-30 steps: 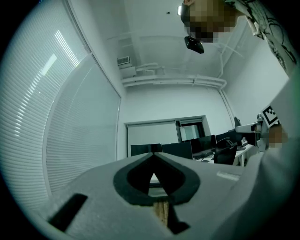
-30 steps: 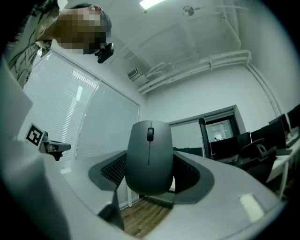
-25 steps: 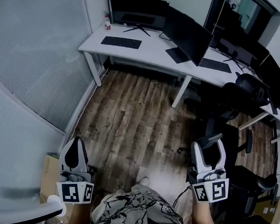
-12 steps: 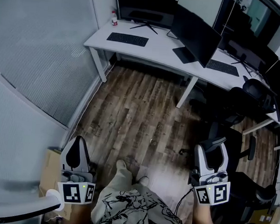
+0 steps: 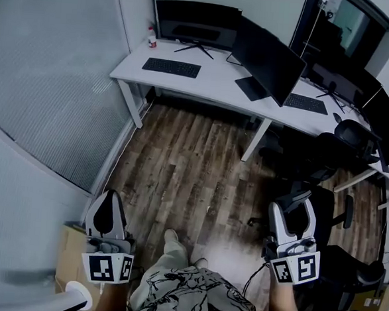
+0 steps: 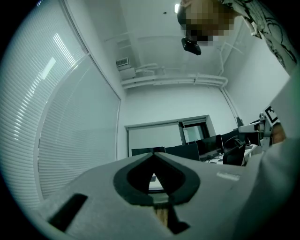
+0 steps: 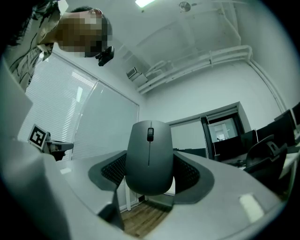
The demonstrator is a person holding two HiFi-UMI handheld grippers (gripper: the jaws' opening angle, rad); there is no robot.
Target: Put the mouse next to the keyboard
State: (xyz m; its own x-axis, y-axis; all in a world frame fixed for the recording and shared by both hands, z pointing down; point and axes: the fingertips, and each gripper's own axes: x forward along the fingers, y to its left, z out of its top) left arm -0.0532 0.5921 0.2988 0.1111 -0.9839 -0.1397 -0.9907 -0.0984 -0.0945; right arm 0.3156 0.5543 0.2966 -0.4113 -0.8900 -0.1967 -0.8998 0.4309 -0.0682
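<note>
Right gripper (image 7: 150,178) clamps the mouse (image 7: 149,150) by its flanks, well apart from the keyboard (image 5: 171,67) on the far desk (image 5: 216,80). The smooth, light, rigid shell looks liable to slip. Left gripper (image 6: 153,158) hangs closed, empty.

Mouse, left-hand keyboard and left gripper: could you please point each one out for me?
mouse (image 7: 149,159): right gripper view, middle of its top shell.
left-hand keyboard (image 5: 171,67): head view, centre of its keys.
left gripper (image 5: 110,195): head view, where its closed jaw tips meet.
</note>
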